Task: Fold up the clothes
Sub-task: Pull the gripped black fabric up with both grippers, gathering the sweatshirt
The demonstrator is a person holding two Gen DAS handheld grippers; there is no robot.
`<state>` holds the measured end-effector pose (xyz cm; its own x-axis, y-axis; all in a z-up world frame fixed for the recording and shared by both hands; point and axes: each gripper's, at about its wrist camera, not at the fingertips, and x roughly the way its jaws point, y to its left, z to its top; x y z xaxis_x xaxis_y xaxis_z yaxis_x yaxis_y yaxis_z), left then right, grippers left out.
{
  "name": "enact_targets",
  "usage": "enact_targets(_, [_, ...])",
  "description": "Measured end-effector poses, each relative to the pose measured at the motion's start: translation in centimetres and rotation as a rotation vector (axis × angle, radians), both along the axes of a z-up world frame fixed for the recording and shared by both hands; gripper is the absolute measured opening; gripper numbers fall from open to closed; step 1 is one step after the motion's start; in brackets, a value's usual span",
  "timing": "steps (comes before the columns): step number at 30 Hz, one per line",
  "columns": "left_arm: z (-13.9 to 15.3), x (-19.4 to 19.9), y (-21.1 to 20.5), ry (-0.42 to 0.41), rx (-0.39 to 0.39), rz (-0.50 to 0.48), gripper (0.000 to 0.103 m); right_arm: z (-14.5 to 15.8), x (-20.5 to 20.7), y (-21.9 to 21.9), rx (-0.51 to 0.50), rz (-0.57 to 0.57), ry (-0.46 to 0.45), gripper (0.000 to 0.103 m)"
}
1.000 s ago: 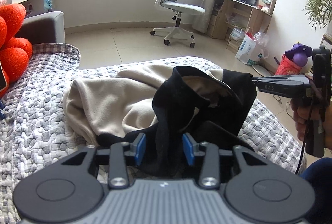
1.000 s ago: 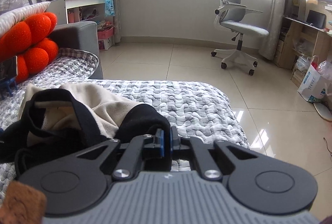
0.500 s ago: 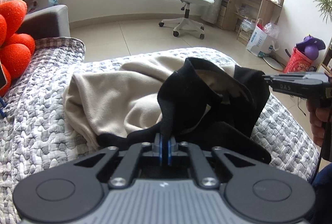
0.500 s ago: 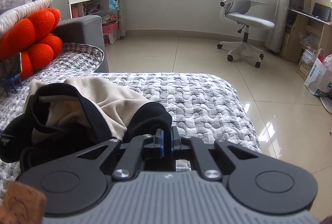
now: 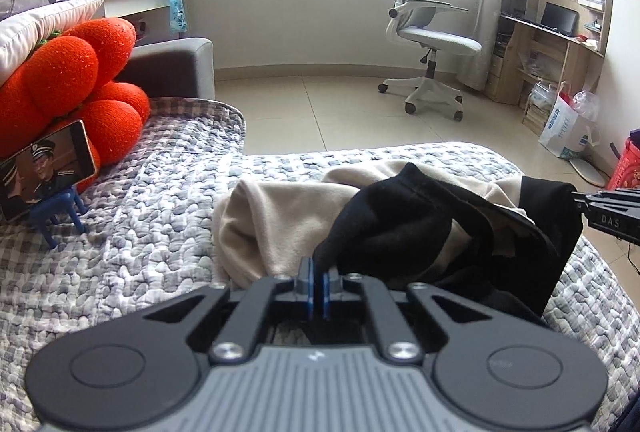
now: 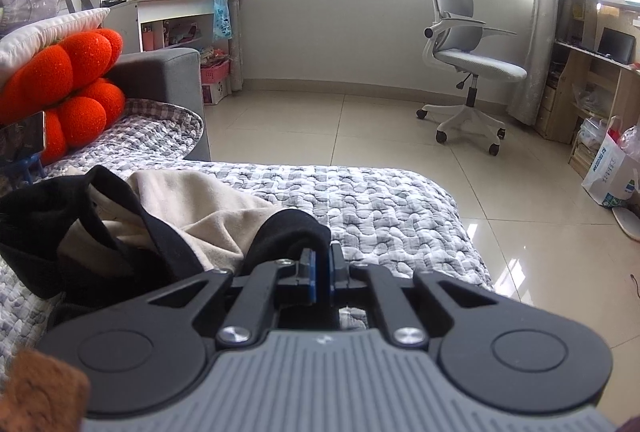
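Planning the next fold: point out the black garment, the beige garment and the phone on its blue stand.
black garment [image 5: 384, 232], left wrist view, raised fold.
beige garment [image 5: 276, 216], left wrist view, flat middle.
phone [image 5: 48, 167], left wrist view, screen.

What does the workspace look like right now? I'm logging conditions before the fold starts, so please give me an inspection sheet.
Surface: grey quilted bed cover, rumpled.
Job's things: black garment bunched over beige garment.
Clutter: phone on blue stand, orange plush cushion.
Grippers: left tongs shut on black garment; right tongs shut on black garment.
Cables: thin dark cable beyond the bed's right edge.
Surroundings: office chair, desk, tiled floor.
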<state>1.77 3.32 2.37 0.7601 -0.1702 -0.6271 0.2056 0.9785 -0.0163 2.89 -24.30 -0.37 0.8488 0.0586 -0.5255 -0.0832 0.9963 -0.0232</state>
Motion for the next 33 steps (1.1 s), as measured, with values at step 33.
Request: enact_targets(33, [-3.5, 1.6, -1.7, 0.119, 0.084, 0.001, 0.008, -1.3, 0.7, 0.7, -0.025, 0.022, 0.105, 0.007])
